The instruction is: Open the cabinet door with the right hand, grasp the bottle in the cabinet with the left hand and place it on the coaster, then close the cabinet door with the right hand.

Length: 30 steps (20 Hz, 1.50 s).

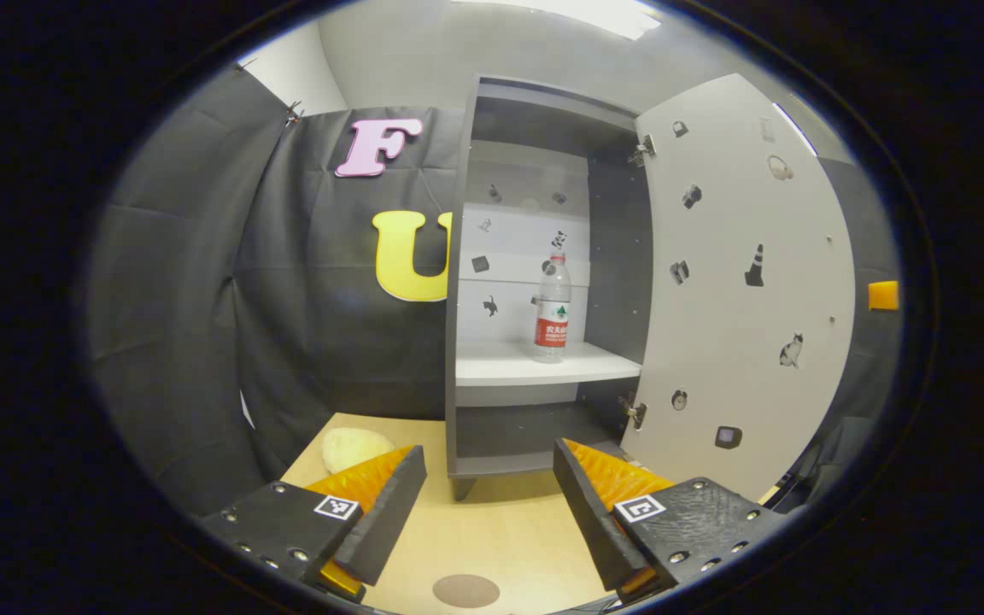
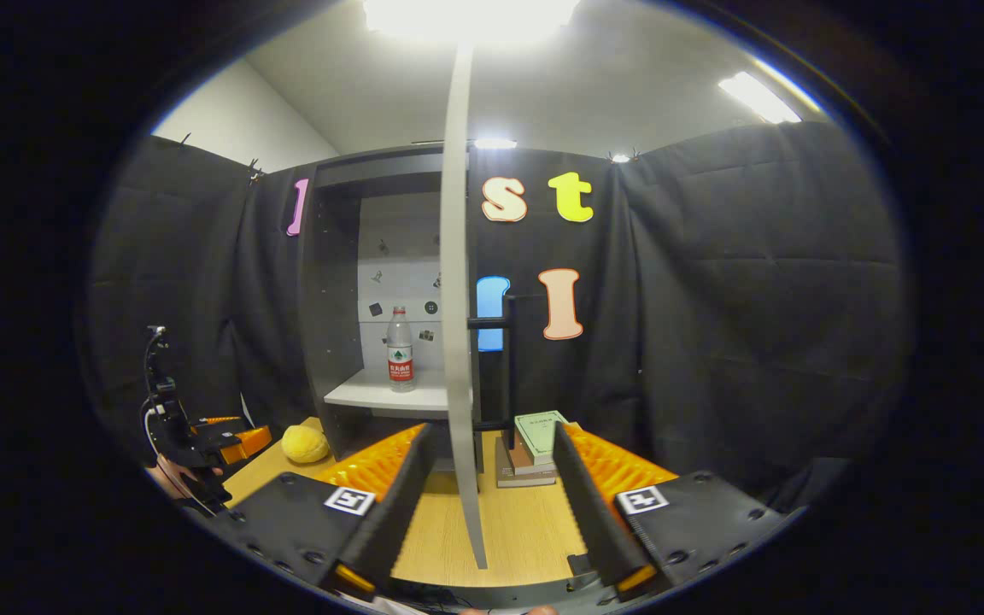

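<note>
Now the bottle (image 1: 552, 307) stands upright near the shelf's (image 1: 509, 369) front edge w/ cabinet door (image 1: 740, 282) open, prob light, thin-walled, slippery plastic, so the spread left hand-held gripper (image 1: 489, 504) should pinch mid-body at the label.

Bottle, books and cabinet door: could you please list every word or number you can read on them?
Bottle label: red and white, print too small to read.
Top book cover: lettering too blurred to read.
Cabinet door: small picture stickers, no words.
</note>
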Motion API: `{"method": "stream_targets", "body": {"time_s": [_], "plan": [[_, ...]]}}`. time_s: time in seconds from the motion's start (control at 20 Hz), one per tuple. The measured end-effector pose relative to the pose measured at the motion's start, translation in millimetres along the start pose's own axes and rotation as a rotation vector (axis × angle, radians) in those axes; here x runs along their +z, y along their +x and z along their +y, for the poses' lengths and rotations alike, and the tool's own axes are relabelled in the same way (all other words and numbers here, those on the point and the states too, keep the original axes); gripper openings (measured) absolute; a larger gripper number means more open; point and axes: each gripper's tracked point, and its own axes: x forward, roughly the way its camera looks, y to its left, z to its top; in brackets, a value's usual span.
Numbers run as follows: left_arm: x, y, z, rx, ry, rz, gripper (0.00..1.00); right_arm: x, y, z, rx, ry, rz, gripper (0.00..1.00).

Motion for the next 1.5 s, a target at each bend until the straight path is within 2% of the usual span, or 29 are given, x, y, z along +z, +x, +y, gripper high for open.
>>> {"method": "stream_targets", "body": {"time_s": [0.05,0.4,0.5,0.7,0.85,0.95,1.05,1.15,1.3,1.5], "plan": [[3.7,2.1,4.2,0.005,0.001,-0.009,0.93,-3.3,-2.7,6.6,0.019,-0.005,0.008,1.00],[17.2,4.9,34.3,0.037,-0.016,-0.039,0.90,-0.2,14.2,57.6,0.169,0.036,-0.009,0.98],[26.9,8.1,33.0,0.002,-0.028,-0.047,0.89,0.5,21.5,68.0,0.195,0.050,-0.016,0.98],[65.9,34.9,12.2,-0.113,-0.021,-0.070,0.89,-17.6,33.1,97.8,0.258,0.089,0.026,0.98],[96.1,68.4,-8.6,-0.174,0.024,-0.095,0.92,-29.0,47.9,104.3,0.245,0.050,0.014,0.98],[104.3,98.1,-26.9,-0.205,0.019,-0.097,0.89,-36.4,51.4,106.0,0.245,0.050,-0.007,0.98],[117.2,127.9,-48.3,-0.242,0.039,-0.120,0.93,-41.2,64.6,107.4,0.242,0.067,-0.028,0.98],[127.6,160.4,-66.4,-0.268,0.079,-0.137,0.89,-52.5,89.8,105.0,0.217,0.079,-0.021,0.98],[130.2,213.1,-85.1,-0.291,0.097,-0.146,0.89,-56.6,109.1,101.3,0.189,0.080,-0.035,0.98],[124.6,279.1,-101.3,-0.308,0.123,-0.121,0.89,-60.8,124.2,99.6,0.167,0.024,-0.053,0.98]]}}
